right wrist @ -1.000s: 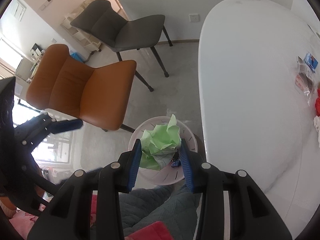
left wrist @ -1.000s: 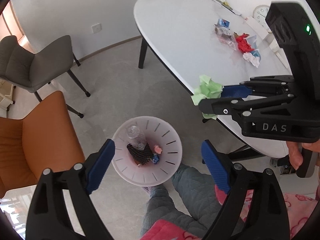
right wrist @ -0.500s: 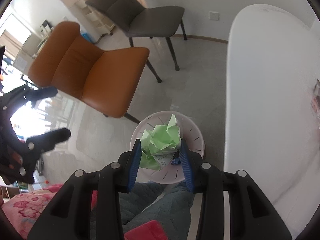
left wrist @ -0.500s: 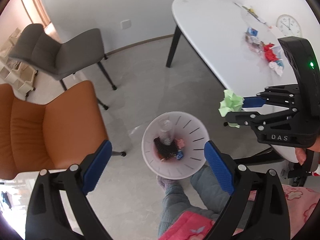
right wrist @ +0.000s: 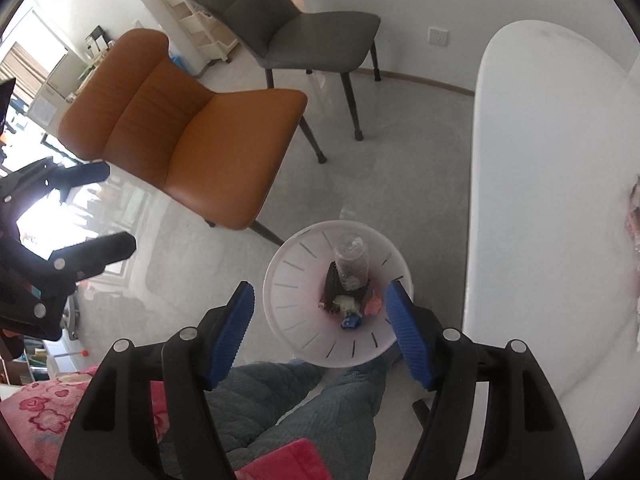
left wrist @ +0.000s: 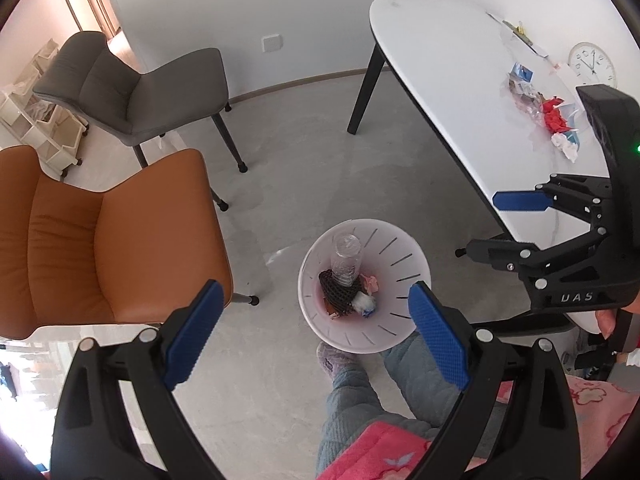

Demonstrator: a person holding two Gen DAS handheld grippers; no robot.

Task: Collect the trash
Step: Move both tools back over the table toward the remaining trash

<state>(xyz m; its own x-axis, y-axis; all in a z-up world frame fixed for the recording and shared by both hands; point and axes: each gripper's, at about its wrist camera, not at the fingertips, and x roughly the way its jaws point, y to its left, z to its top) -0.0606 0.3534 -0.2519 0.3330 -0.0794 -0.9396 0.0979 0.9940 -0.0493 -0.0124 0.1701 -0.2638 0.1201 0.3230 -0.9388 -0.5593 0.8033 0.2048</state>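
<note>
1. Two chairs: one orange [left wrist: 112, 240], one grey [left wrist: 132, 84].
2. One table [left wrist: 448, 64].
3. One bin [left wrist: 364, 286] (one bottle [left wrist: 346, 260] inside).
4. One clock [left wrist: 593, 65].
5. Two grippers: left [left wrist: 312, 336], right [right wrist: 320, 332].

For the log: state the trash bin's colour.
The trash bin is white with dark slits, clearest in the left wrist view.

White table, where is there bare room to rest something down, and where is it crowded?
The white table is bare at its rounded near end, by the black leg. The crowded part is the trash pile beside the clock.
</note>
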